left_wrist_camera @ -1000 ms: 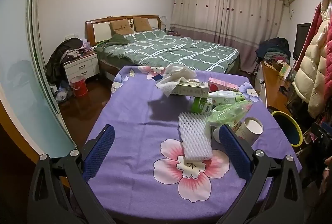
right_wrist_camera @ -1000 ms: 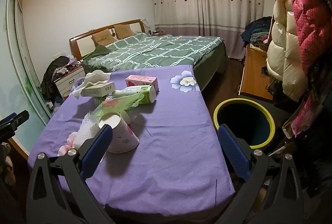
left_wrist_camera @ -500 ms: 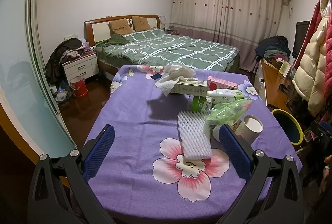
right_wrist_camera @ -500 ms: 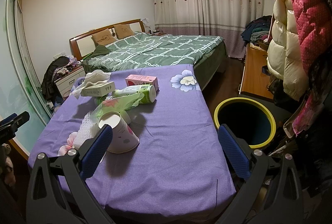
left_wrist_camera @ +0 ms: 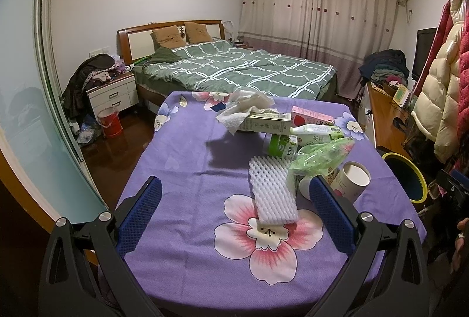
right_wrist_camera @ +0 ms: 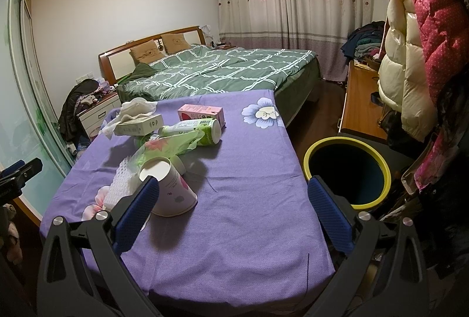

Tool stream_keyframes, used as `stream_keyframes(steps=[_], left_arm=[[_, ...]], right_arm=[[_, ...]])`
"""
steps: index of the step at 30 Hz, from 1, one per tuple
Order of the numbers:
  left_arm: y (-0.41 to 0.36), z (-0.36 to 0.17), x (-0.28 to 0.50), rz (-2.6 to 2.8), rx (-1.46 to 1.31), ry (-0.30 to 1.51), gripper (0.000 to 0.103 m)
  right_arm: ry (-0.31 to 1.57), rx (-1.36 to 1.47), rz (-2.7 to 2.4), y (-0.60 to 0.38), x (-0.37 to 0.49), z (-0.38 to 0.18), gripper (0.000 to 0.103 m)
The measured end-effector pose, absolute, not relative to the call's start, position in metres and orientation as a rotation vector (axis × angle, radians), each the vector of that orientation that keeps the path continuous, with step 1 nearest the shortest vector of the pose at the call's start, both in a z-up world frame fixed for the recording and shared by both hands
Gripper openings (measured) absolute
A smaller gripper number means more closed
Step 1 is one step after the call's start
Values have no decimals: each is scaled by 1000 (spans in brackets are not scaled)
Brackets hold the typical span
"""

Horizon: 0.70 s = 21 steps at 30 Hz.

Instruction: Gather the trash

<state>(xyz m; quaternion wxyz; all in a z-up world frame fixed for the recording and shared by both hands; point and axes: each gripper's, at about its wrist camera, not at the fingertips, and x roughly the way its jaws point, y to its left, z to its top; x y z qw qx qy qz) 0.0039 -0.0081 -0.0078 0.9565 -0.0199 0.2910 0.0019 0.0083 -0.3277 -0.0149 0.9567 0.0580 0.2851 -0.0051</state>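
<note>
Trash clusters on the table [left_wrist_camera: 181, 158]: white foam net [left_wrist_camera: 272, 193] lying flat, tipped paper cup [right_wrist_camera: 168, 188], green bag [left_wrist_camera: 321, 154], cartons, tissue; yellow-rimmed bin [right_wrist_camera: 347, 170] stands beside.

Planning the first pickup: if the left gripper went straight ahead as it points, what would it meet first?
Probably the white foam net, lying between the open left gripper fingers' line; depth is uncertain.
</note>
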Motion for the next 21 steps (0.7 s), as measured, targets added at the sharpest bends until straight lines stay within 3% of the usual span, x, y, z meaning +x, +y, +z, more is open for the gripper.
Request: stream_keyframes(steps=[21], left_arm=[[-10,-7,3,2,-37,593,99]], right_arm=[[581,120,-11,-328,9,-16,97]])
